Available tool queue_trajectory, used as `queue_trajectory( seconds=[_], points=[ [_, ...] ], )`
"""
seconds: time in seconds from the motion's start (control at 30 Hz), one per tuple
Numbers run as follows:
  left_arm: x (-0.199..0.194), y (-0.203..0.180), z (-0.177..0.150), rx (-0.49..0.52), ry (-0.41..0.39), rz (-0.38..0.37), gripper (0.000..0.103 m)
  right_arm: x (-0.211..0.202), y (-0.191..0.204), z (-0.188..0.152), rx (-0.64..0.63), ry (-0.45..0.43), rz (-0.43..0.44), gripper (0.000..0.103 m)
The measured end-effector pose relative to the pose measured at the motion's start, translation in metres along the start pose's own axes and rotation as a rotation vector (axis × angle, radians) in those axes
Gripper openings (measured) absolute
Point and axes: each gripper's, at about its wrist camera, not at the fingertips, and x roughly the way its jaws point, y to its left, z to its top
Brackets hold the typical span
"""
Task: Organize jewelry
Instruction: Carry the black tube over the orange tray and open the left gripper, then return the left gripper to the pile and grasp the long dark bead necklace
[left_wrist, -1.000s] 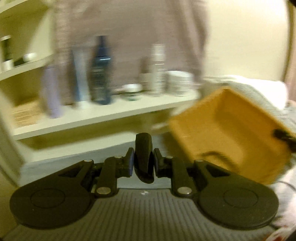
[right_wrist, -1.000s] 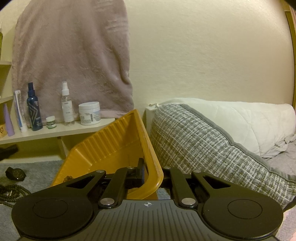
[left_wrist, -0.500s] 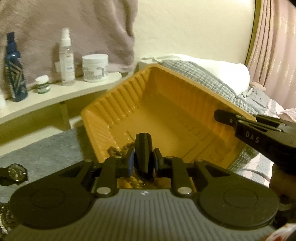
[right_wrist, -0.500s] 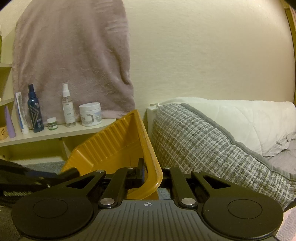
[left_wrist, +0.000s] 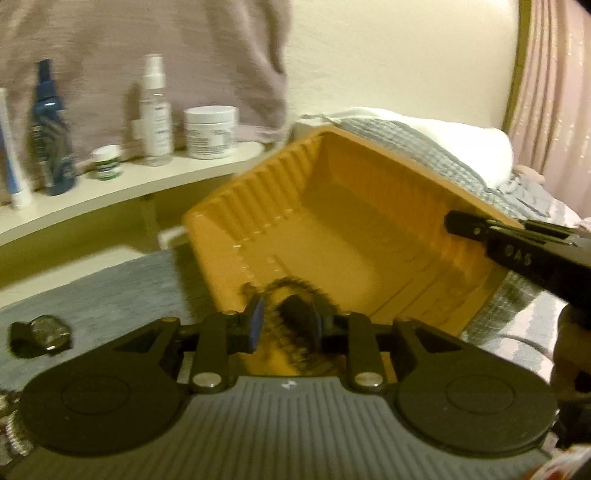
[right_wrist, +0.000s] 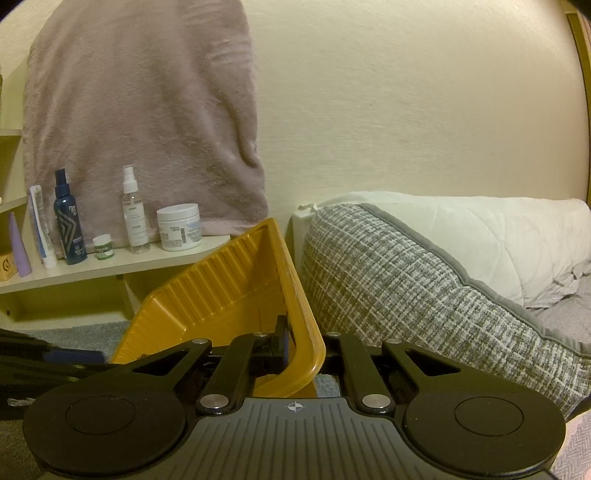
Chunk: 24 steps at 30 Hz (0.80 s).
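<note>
Your right gripper (right_wrist: 301, 345) pinches the rim of the ribbed orange plastic tray (left_wrist: 354, 236), one finger inside the wall and one outside, and holds the tray tipped up on its side so that its open face turns toward your left gripper (left_wrist: 286, 325). In the left wrist view the right gripper's black fingers (left_wrist: 476, 227) reach in from the right edge and sit on the tray's upper rim.

Your left gripper's fingers are spread apart, with a gap between the blue pads. In that gap, at the tray's low near corner, lies a dark beaded chain with a black oblong piece (left_wrist: 295, 314); motion blur smears it, so you cannot tell whether it touches either pad or rests fully on the tray floor.

A black wristwatch (left_wrist: 40, 334) lies on the grey carpet (left_wrist: 110, 288), to the left of the tray and well apart from it. Behind, a cream curved shelf (right_wrist: 110, 264) carries a dark blue spray bottle (right_wrist: 68, 221), a clear spray bottle (right_wrist: 135, 214), a white jar (right_wrist: 180, 227) and a small green-labelled pot (right_wrist: 102, 247). A mauve towel (right_wrist: 140, 110) hangs above the shelf. A grey woven cushion (right_wrist: 406, 280) sits to the right of the tray.
</note>
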Motion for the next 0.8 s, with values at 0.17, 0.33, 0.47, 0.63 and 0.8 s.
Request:
queue_trajectory(
  seconds=[0.17, 0.33, 0.47, 0.63, 0.8],
  points=[
    [-0.021, 0.023, -0.014, -0.033, -0.014, 0.083, 0.026, 0.000, 0.000, 0.000, -0.001, 0.000, 0.000, 0.008],
    [-0.040, 0.060, -0.029, -0.090, -0.015, 0.204, 0.026, 0.000, -0.001, -0.001, -0.007, 0.001, -0.003, 0.008],
    [-0.051, 0.089, -0.038, -0.129, -0.016, 0.291, 0.026, 0.000, 0.001, -0.002, -0.012, 0.000, -0.005, 0.008],
    [-0.063, 0.117, -0.045, -0.152, -0.021, 0.376, 0.030, 0.000, 0.001, -0.002, -0.018, 0.000, -0.006, 0.008],
    [-0.073, 0.136, -0.055, -0.143, -0.014, 0.445, 0.033, 0.000, 0.001, -0.002, -0.019, 0.000, -0.008, 0.008]
  ],
)
